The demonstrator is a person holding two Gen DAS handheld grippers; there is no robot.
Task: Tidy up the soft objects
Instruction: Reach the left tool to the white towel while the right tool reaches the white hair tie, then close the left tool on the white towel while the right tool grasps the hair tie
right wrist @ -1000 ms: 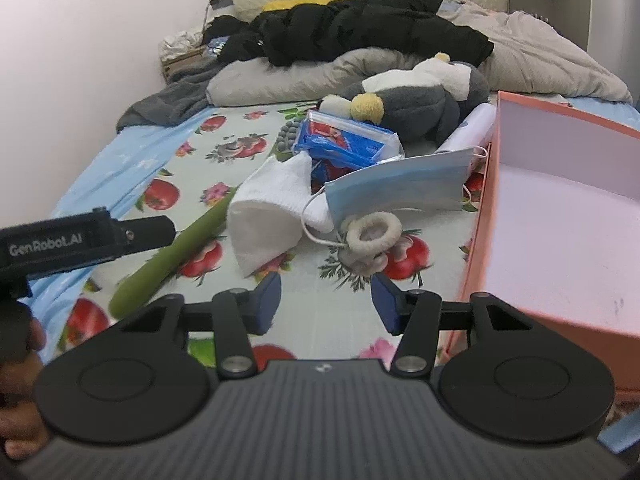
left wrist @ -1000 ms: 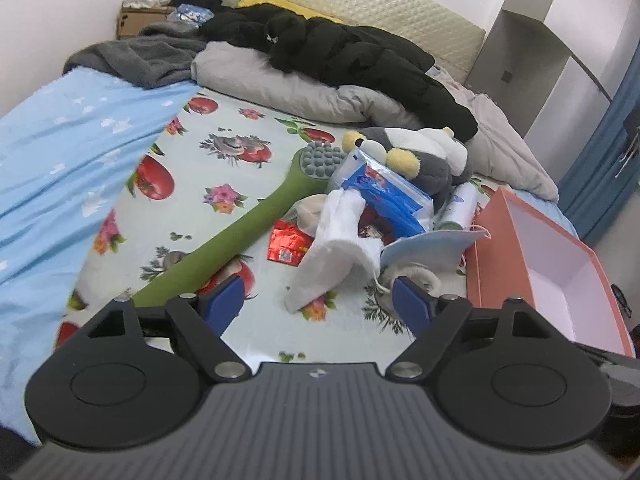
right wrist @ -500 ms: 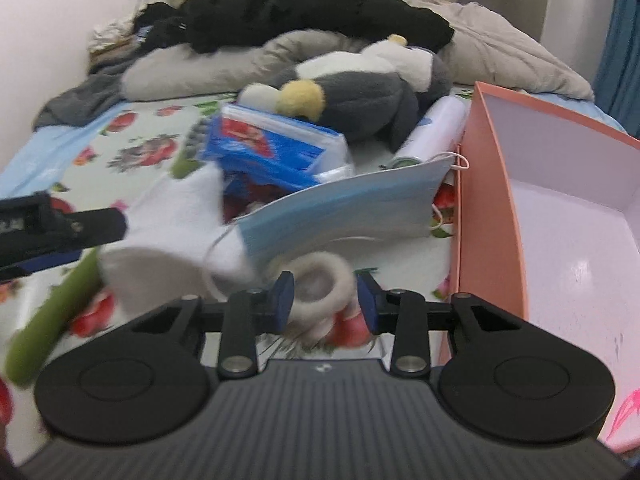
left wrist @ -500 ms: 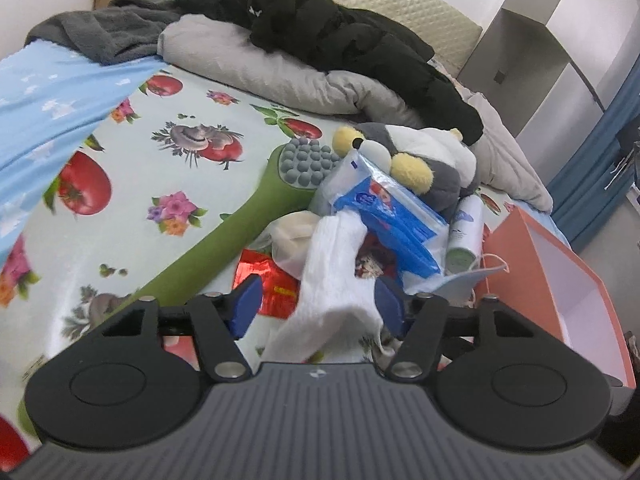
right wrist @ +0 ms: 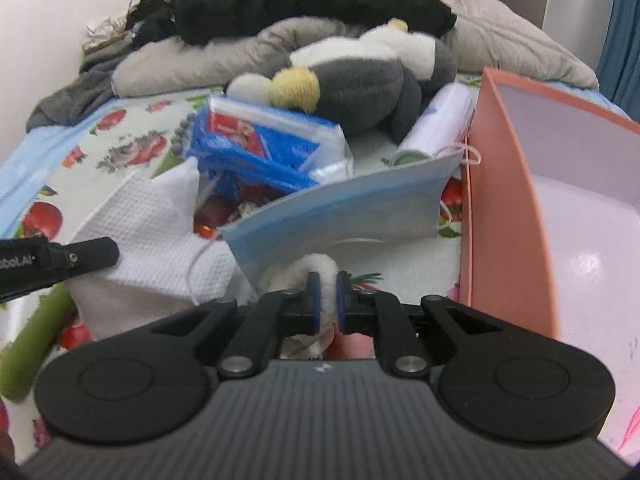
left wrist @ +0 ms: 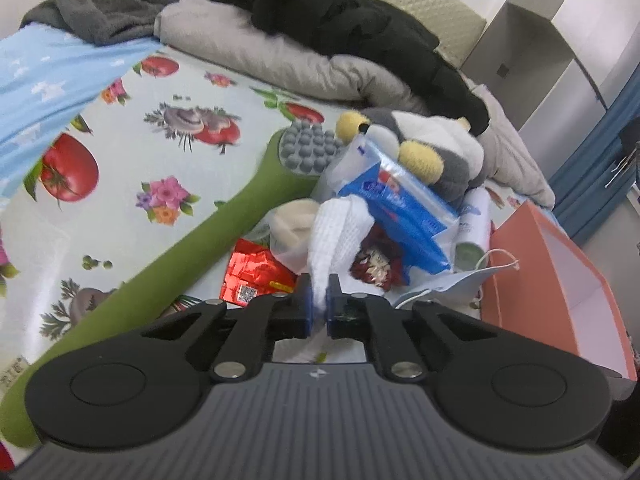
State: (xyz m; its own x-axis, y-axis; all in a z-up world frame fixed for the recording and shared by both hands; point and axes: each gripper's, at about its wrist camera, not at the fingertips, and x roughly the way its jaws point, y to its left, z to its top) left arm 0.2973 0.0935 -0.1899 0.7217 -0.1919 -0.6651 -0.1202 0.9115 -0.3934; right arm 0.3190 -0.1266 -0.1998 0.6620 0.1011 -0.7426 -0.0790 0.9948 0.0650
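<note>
My left gripper [left wrist: 318, 306] is shut on the near end of a white waffle cloth [left wrist: 338, 232], which also shows in the right wrist view [right wrist: 152, 232]. My right gripper [right wrist: 327, 300] is shut on a fluffy white hair scrunchie [right wrist: 316, 270], partly hidden under a blue face mask [right wrist: 344, 216]. A grey and white penguin plush [right wrist: 360, 72] lies behind the pile. A blue tissue pack [left wrist: 404, 212] leans on it. An open pink box [right wrist: 560, 208] stands at the right.
A long green massage hammer [left wrist: 192, 248] lies on the fruit-print sheet [left wrist: 132, 152]. A red packet [left wrist: 252, 276], a white spray bottle [right wrist: 436, 124] and a bag of snacks sit in the pile. A grey duvet [left wrist: 280, 60] and black coat [left wrist: 360, 24] lie behind.
Both grippers moved forward into the pile and closed: the left on the white cloth, the right on the scrunchie.
</note>
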